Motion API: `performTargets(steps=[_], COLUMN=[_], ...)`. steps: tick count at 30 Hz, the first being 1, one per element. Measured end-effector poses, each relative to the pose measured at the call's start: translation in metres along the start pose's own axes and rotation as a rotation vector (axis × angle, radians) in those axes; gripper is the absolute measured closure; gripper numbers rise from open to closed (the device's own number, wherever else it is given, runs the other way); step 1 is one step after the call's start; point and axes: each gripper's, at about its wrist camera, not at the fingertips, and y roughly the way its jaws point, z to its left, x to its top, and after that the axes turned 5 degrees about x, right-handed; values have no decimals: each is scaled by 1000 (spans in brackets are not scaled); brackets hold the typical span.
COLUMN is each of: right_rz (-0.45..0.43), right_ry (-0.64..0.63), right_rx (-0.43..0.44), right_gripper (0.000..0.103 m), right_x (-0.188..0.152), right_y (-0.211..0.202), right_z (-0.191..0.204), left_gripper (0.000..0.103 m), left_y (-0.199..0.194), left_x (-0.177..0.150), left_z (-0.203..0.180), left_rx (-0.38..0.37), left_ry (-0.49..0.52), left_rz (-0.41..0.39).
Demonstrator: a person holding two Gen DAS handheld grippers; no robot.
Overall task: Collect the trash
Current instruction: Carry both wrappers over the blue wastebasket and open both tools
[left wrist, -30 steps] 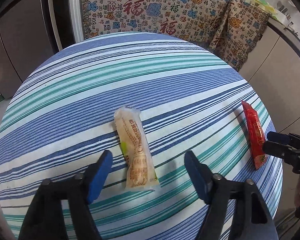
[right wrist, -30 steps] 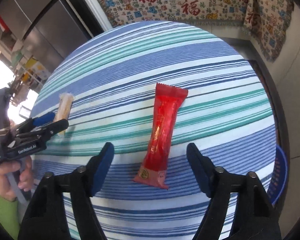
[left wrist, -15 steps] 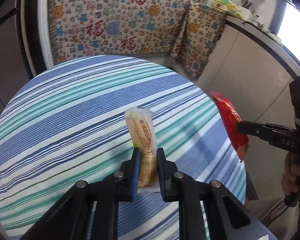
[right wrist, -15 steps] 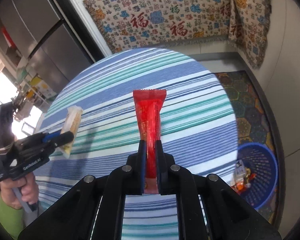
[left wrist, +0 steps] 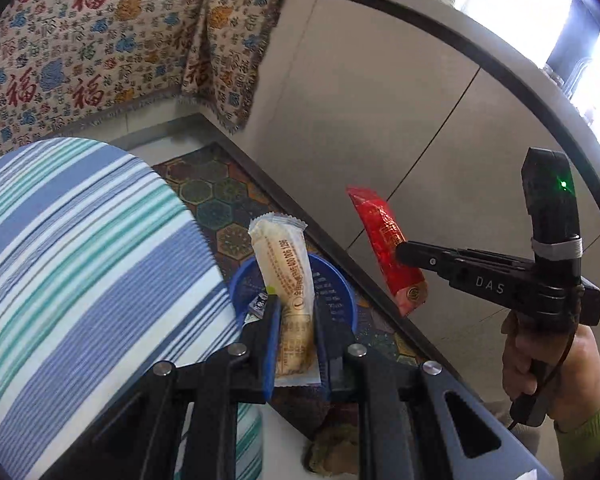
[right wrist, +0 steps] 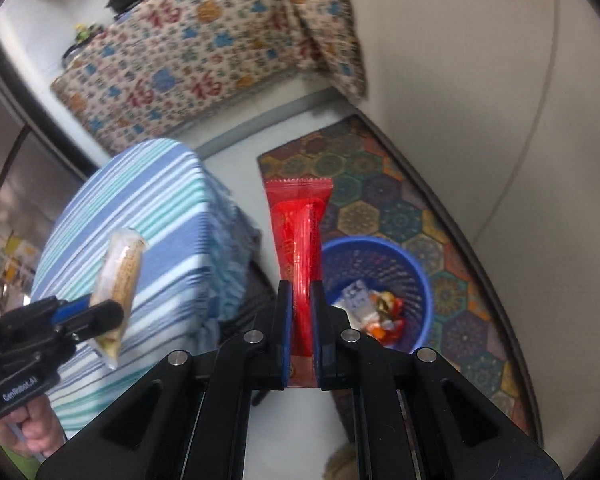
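My left gripper (left wrist: pixel 296 312) is shut on a beige snack wrapper (left wrist: pixel 286 276) and holds it in the air past the table's edge, above the blue trash basket (left wrist: pixel 340 280) on the floor. My right gripper (right wrist: pixel 300 296) is shut on a red snack wrapper (right wrist: pixel 298 220), held upright beside the blue basket (right wrist: pixel 412 268), which holds several wrappers. The right gripper (left wrist: pixel 404 250) with the red wrapper (left wrist: pixel 388 240) also shows in the left wrist view. The left gripper (right wrist: pixel 100 312) with the beige wrapper (right wrist: pixel 120 268) shows in the right wrist view.
The round table with a striped blue and green cloth (left wrist: pixel 80 260) stands to the left (right wrist: pixel 148 208). A patterned hexagon mat (right wrist: pixel 380 184) lies under the basket. Grey cabinet fronts (left wrist: pixel 400 100) run along the right. A patterned cloth (left wrist: pixel 100 40) hangs at the back.
Both grippers closed on their wrappers, lifted them off the table and swung right, off the table's edge, so the blue basket on the floor is now in view.
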Motion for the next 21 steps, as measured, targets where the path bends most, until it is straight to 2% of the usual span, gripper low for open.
performTargets(steps=[4,10,17,21], right_rz=[19,29,42,56], right_ry=[64,128,156,164], right_rx=[-12,21,58,84], right_gripper=[96,95,95,88], right_x=[0,-1,2,3], right_y=[15,34,52,65], right_z=[-43,-80,-106,-116], left_gripper=[86,86,86,84], left_y=[56,109,138,149], left_x=[9,17,19,14], left_z=[-21,-25,-33,-35], left_rx=[8,25,35,35], left_ry=[-4,1,8,21], left_rz=[69,133,161,169])
